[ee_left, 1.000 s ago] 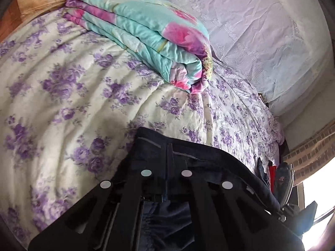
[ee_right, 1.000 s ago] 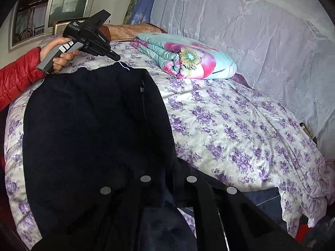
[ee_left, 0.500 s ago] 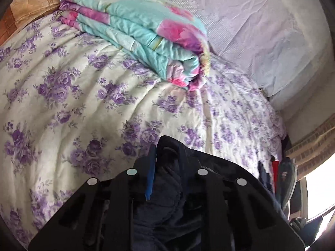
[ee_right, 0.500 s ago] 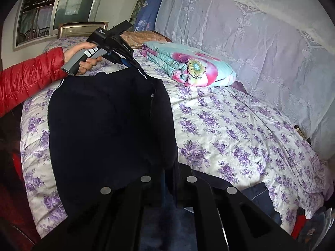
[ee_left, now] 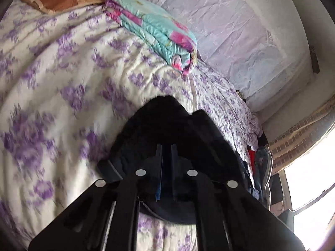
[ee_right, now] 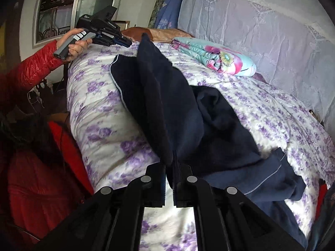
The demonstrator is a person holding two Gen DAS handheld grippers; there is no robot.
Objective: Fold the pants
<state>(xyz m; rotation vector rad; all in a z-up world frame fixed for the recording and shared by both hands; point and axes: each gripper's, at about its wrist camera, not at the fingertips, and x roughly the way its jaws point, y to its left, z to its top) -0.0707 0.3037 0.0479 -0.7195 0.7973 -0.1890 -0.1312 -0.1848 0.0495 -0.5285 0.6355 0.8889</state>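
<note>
Dark navy pants point(ee_right: 167, 104) lie partly doubled over on the floral bedspread point(ee_right: 100, 125). The right gripper point(ee_right: 170, 159) clamps their near edge. At ten o'clock, the left gripper point(ee_right: 125, 42) jaws are closing, apparently free of the cloth. A folded quilt point(ee_right: 215, 56) lies at one o'clock.

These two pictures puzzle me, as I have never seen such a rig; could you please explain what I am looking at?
A person in a red sleeve holds a pistol-grip tool in each hand. Each tool has two fingers and a camera looking forward along them, so one picture comes from each. The black bars at the bottom are the fingers. The right view shows the left tool across the bed. Dark pants lie on the flowered cover, with a folded quilt behind. The right tool is shut on the pants' near edge; the left tool is shut on dark cloth too.
</note>
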